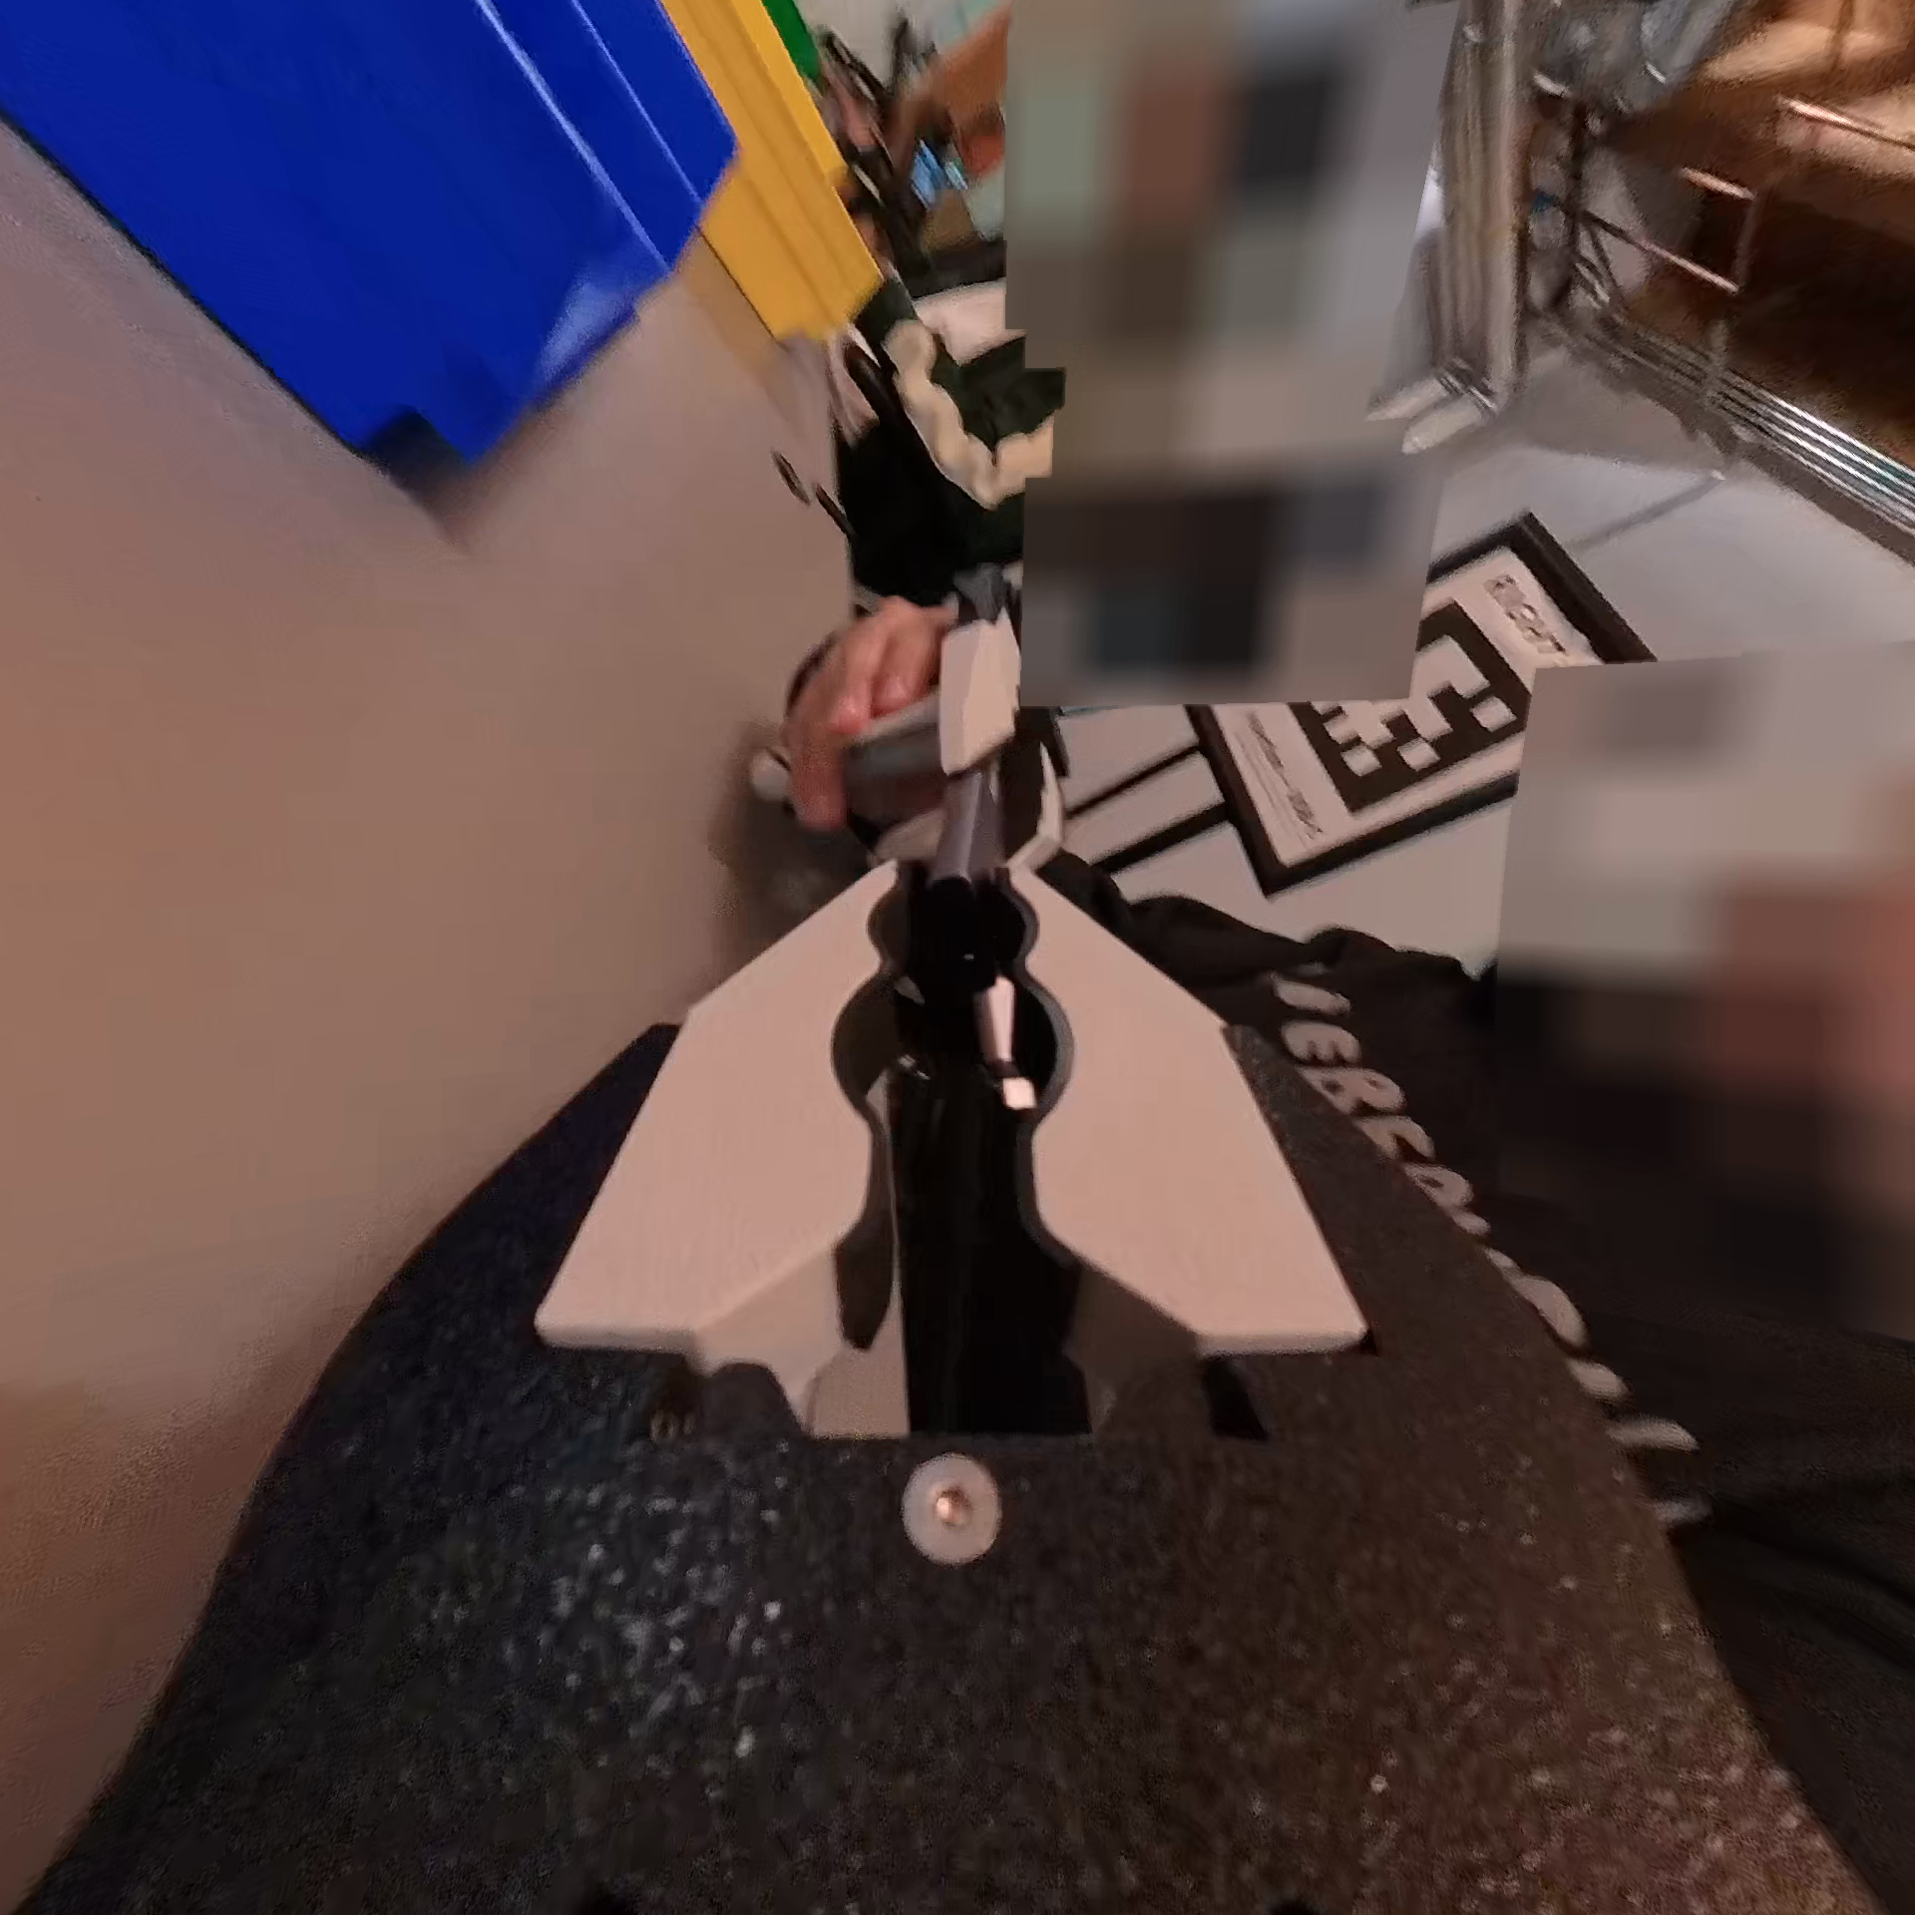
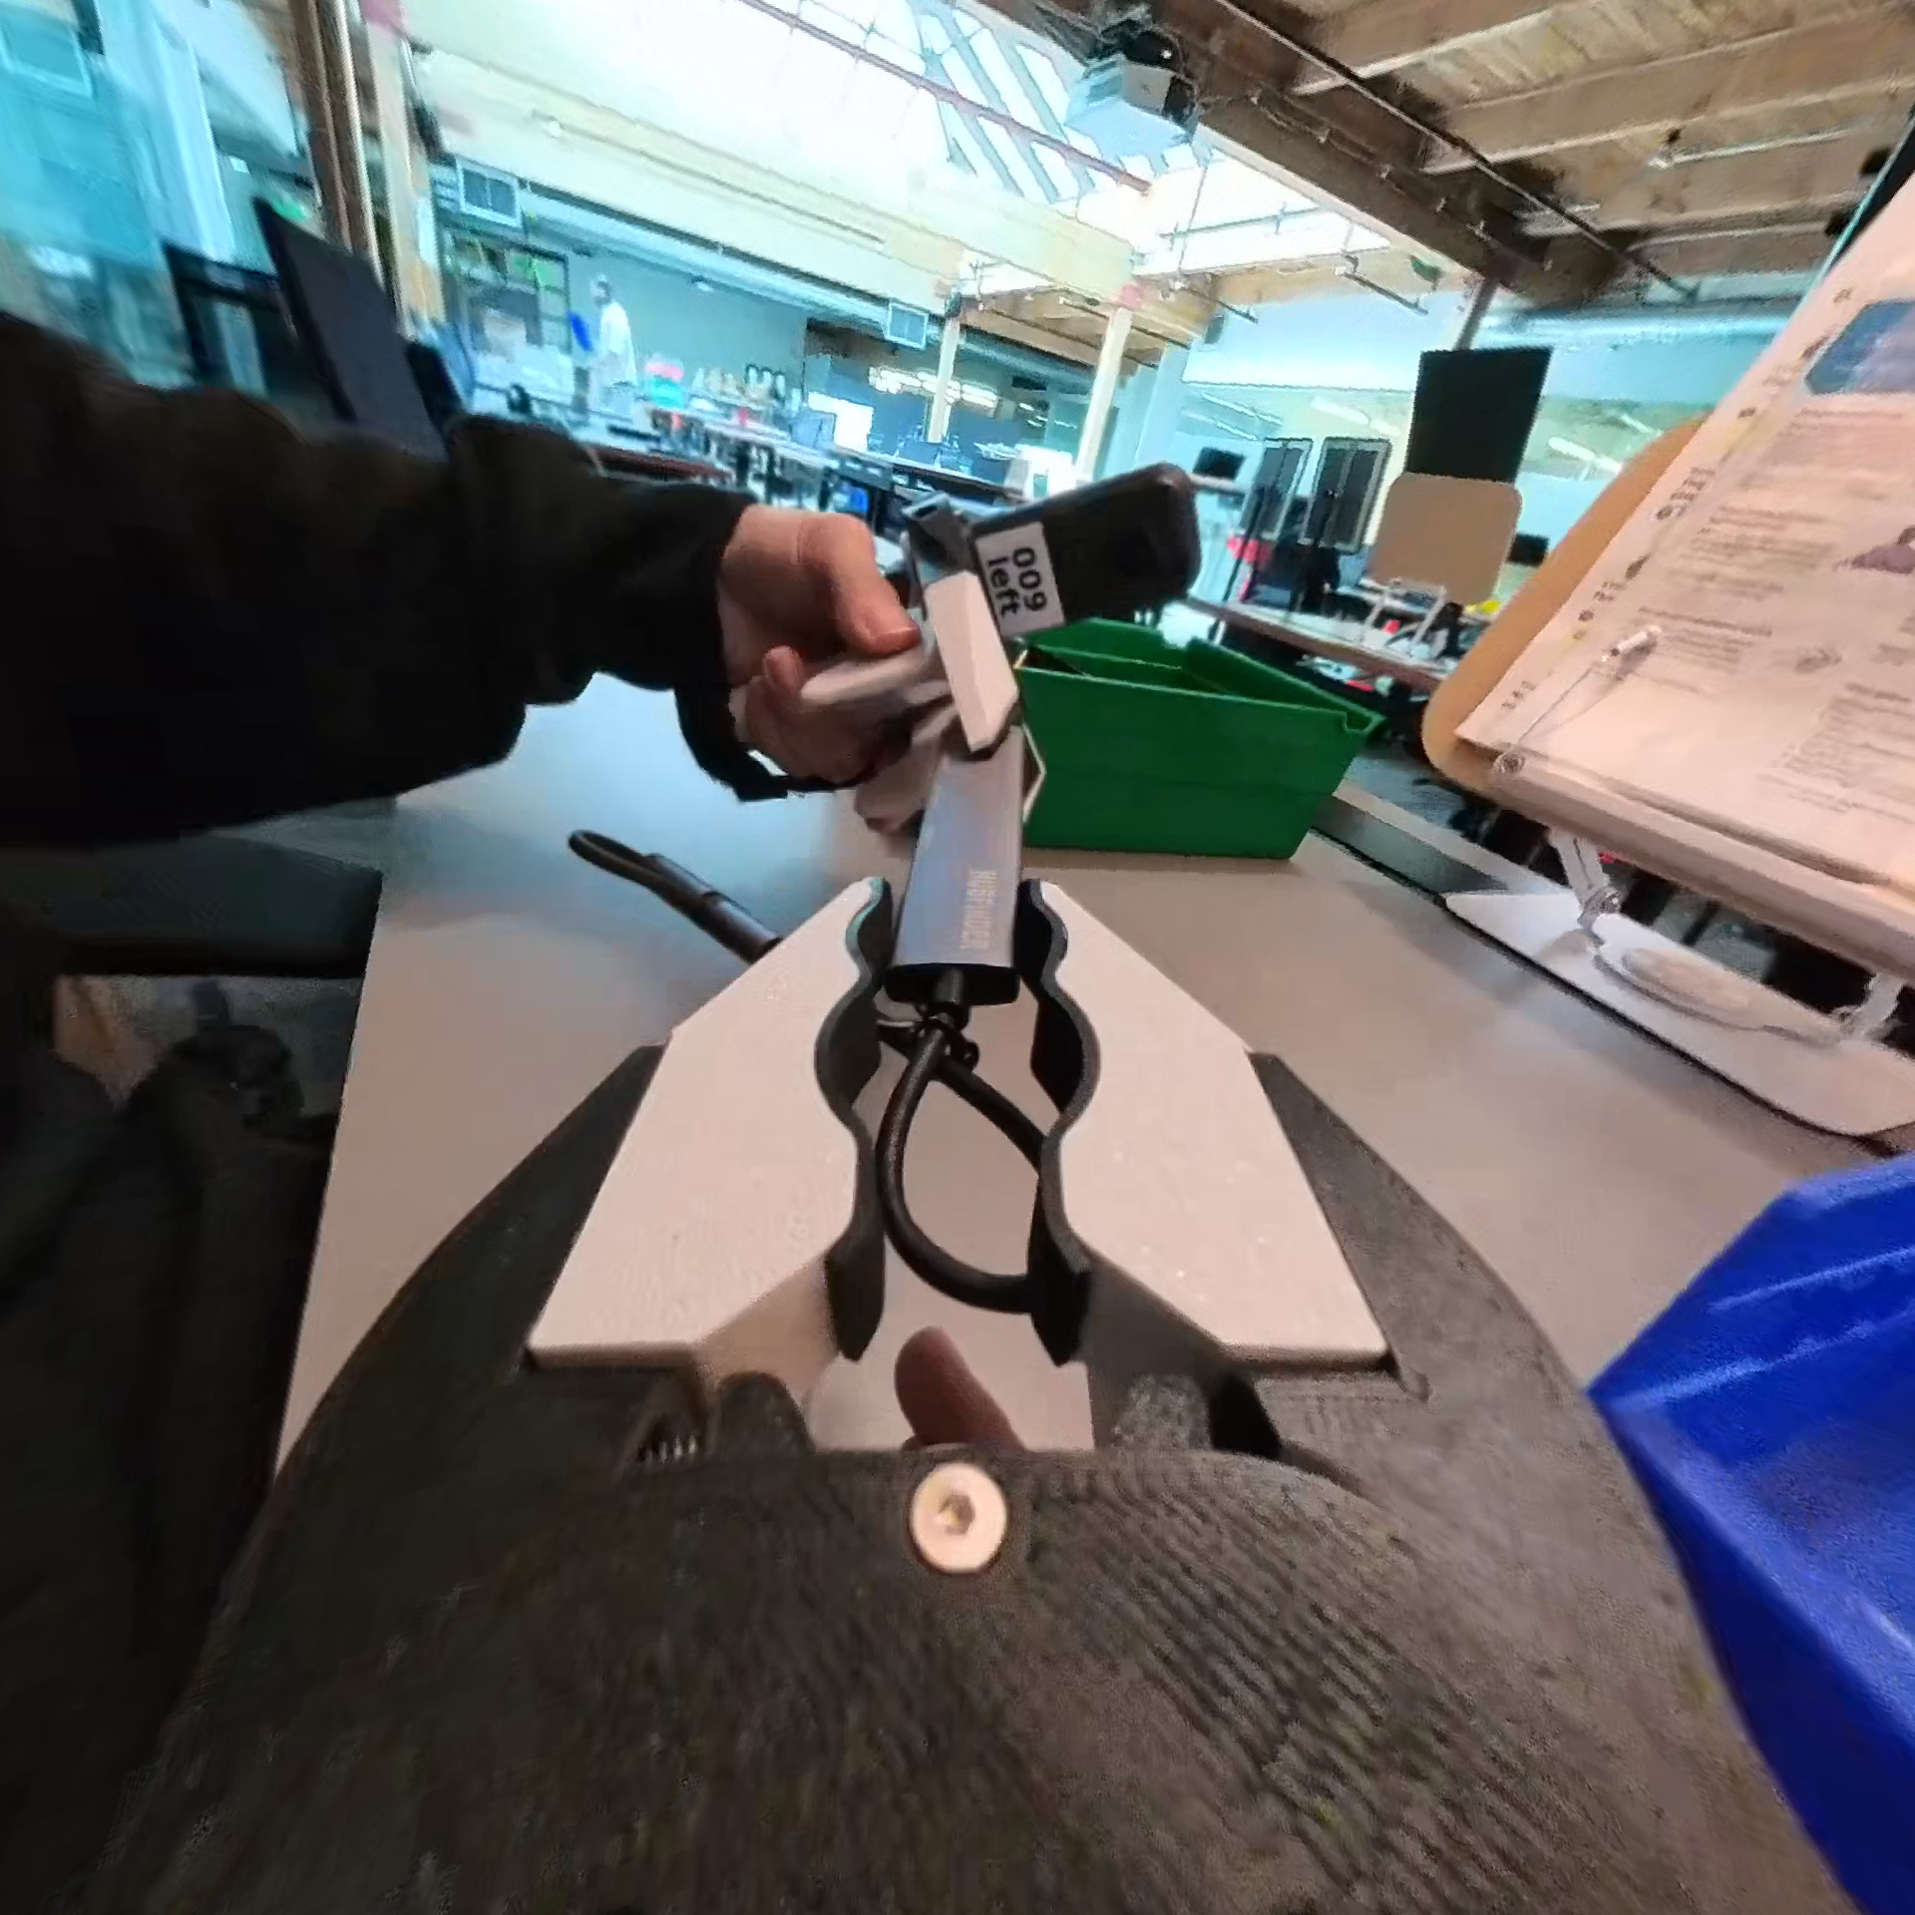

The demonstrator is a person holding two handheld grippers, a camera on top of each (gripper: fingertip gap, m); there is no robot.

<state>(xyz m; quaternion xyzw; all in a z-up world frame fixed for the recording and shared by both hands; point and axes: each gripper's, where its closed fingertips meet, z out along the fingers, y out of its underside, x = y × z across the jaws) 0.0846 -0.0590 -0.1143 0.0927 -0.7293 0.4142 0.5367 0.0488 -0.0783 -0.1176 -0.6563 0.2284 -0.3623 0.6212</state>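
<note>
I am seeing both claws meeting on one grey metal hub (image 2: 959,912) with black cable (image 2: 959,1171) above surface (image 2: 1295,995). Right claw (image 2: 953,938) is clamping hub's cable end. Left claw (image 1: 953,912) is closing on its opposite end. Blue bin (image 2: 1782,1451) sitting near. Risk, I am judging: hub twisting or slipping if claws pull unevenly; cable loop snagging in jaws.

Writing shows on a white sticker (image 2: 1021,596) on the far black camera housing (image 2: 1119,539), pale lettering along the slim grey metal hub (image 2: 969,912), printed pages (image 2: 1710,642) on a stand at right, a black-and-white marker sheet (image 1: 1451,725) and white letters on black cloth (image 1: 1451,1140)
</note>
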